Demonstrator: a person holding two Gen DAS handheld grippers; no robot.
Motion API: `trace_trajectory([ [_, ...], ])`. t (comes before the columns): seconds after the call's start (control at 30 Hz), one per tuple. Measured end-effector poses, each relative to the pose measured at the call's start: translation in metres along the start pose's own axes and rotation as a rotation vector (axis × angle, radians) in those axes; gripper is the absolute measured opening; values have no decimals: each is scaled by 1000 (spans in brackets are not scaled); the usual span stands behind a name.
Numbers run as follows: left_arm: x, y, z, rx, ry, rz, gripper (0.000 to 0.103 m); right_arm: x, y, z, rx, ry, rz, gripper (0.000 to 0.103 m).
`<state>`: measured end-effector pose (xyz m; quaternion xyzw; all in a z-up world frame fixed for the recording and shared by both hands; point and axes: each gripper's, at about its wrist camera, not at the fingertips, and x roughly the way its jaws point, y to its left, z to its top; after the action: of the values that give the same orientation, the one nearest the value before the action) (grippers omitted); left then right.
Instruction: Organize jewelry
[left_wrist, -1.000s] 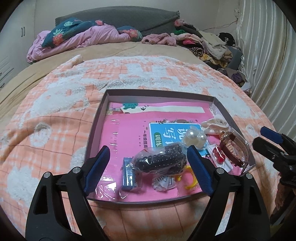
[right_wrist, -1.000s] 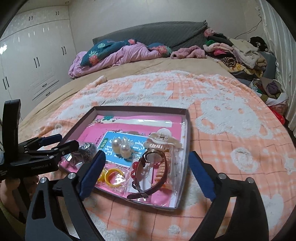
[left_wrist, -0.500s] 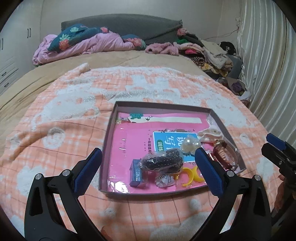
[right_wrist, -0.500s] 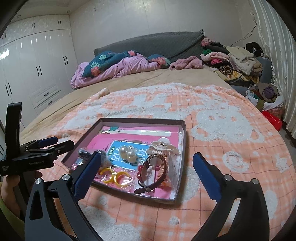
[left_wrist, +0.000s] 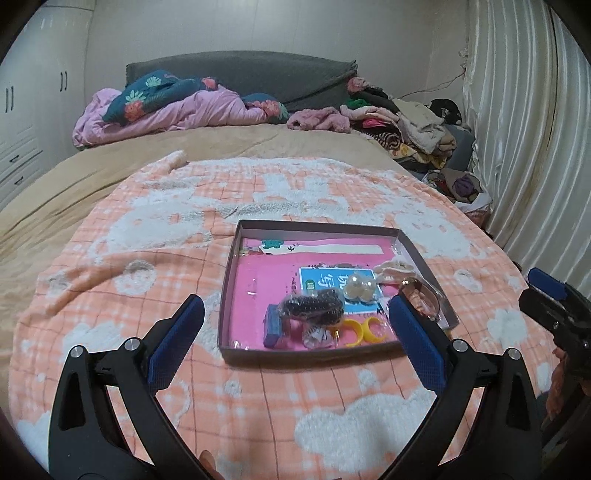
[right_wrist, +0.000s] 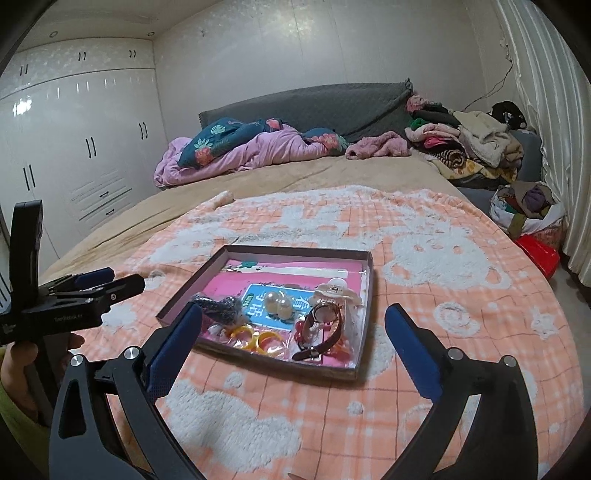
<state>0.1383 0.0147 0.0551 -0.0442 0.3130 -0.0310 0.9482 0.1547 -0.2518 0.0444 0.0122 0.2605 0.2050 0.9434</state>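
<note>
A shallow brown tray lined with pink sits on the orange blanket. In it lie a bag of dark beads, pearl earrings, yellow rings, a brown-strap watch, a cream hair claw and a small blue box. My left gripper is open and empty, held back above the tray's near edge. My right gripper is open and empty, also short of the tray.
The orange and white blanket covers the near part of a tan bed. Crumpled bedding and a clothes pile lie at the far end. White wardrobes stand at the left, curtains at the right.
Both grippers have pulled back and up from the tray, which now looks smaller and farther. Both stay open and empty. The tray's contents have not moved.
</note>
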Motion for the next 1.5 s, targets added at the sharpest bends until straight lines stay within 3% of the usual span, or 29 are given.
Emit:
trace_trajectory([
  [0.27,-26,-6,-29,5,1,2,94,-27,11,-20,4,-2,16,99],
  [0.9,-42,-8,-85,8,22,31,94,-29,23,-76,-4,82,-8,99],
  [1.5,-42,-11,-92,8,40,27,94,-30,22,-82,-1,97,-19,99],
])
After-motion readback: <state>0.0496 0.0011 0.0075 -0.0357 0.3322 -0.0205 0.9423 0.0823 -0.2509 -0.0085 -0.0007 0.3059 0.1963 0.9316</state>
